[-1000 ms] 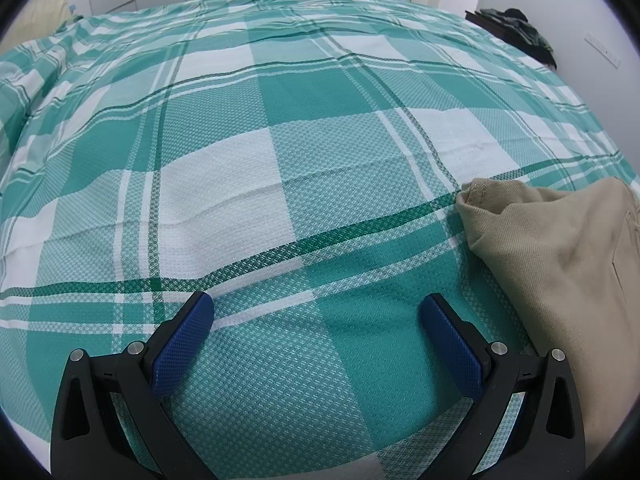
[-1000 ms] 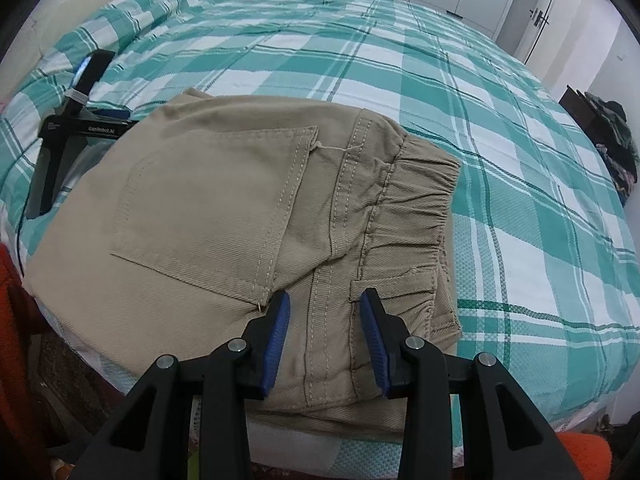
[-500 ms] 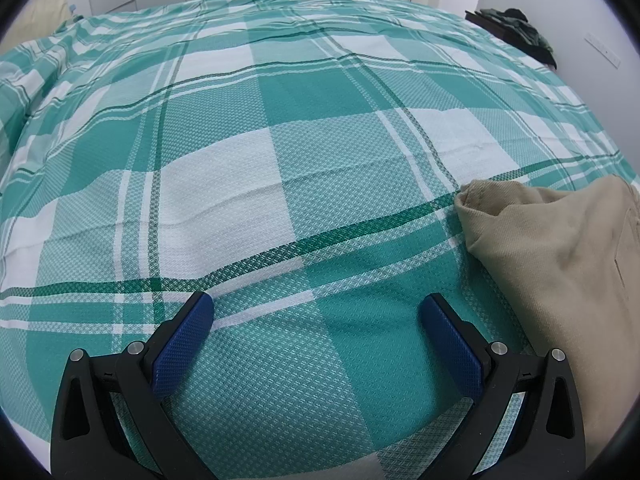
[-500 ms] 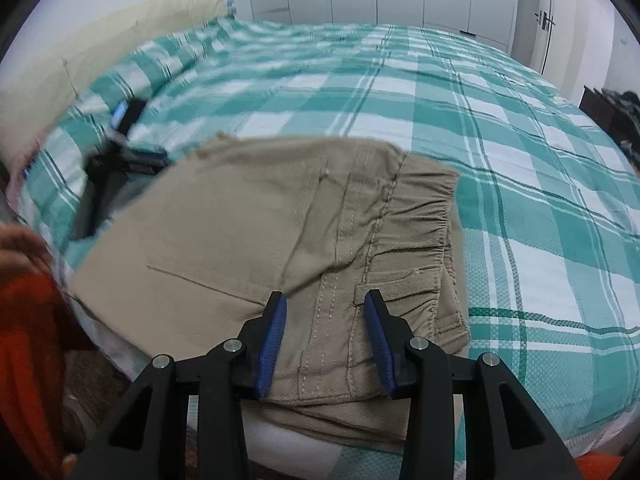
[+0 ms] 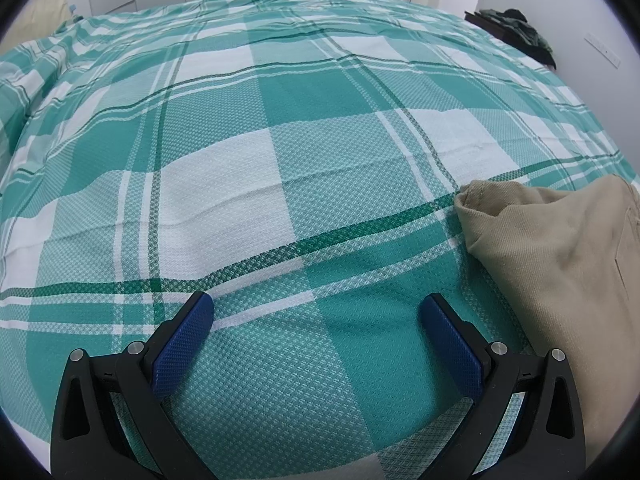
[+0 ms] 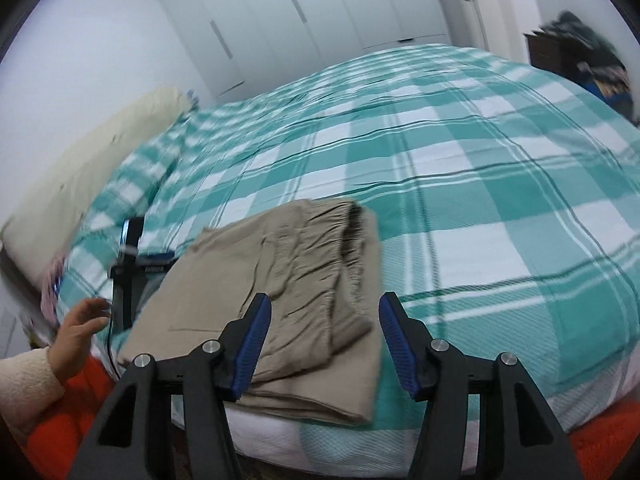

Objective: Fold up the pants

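The tan pants (image 6: 288, 292) lie folded into a compact stack near the front edge of the bed, elastic waistband to the far right. My right gripper (image 6: 324, 340) is open and empty, raised above and in front of the stack. My left gripper (image 5: 316, 332) is open and empty, resting low on the bedspread; the pants' corner (image 5: 552, 264) lies just to its right. The left gripper also shows in the right wrist view (image 6: 132, 264), lying on the bed left of the pants, with a bare hand (image 6: 82, 324) beside it.
The bed has a teal and white plaid cover (image 5: 280, 140). A cream pillow (image 6: 84, 176) lies at the far left. Dark clothes sit on a stand (image 5: 516, 28) at the far right. White wardrobe doors (image 6: 304, 20) stand behind. An orange surface (image 6: 76, 412) lies below the bed edge.
My right gripper has opened, let go of the pants' waistband edge and pulled back and up from the stack. The left gripper has stayed still on the bedspread.
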A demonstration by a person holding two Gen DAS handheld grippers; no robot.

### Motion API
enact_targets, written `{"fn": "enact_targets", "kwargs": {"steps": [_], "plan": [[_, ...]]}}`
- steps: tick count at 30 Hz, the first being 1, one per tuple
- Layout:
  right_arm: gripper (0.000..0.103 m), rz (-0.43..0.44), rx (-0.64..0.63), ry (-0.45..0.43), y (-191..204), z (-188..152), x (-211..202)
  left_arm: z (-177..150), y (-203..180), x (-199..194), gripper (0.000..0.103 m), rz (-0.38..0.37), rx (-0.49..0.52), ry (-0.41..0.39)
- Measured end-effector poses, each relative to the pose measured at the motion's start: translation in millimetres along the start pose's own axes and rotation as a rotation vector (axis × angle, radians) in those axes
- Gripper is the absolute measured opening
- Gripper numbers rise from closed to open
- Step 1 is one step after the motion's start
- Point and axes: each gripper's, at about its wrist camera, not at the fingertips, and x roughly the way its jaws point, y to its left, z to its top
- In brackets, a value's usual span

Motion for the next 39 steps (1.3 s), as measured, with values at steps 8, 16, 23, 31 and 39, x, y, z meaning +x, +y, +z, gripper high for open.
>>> {"fn": "enact_targets", "kwargs": {"steps": [8, 16, 23, 31, 39], "plan": [[0.056, -0.002, 0.077, 0.013, -24.7, -4.9, -2.8, 1.7, -0.8, 1.0, 0.103, 0.004, 0.014, 0.003], [0.056, 0.009, 0.157, 0.061, -39.7, -4.8, 16.1, 2.2, -0.5, 1.8, 0.103, -0.004, 0.007, 0.003], [0.056, 0.010, 0.151, 0.079, -37.9, -4.5, 23.4, 2.1, -0.2, 2.6, 0.103, -0.004, -0.005, -0.010], [0.056, 0.009, 0.178, 0.074, -40.5, -1.7, 25.7, 9.1, -8.3, -14.7, 0.100, 0.040, -0.095, 0.077], [0.061, 0.059, 0.284, 0.103, -67.2, 24.7, 10.9, -24.0, -40.6, -128.0, 0.097, -0.454, -0.242, -0.008]]}}
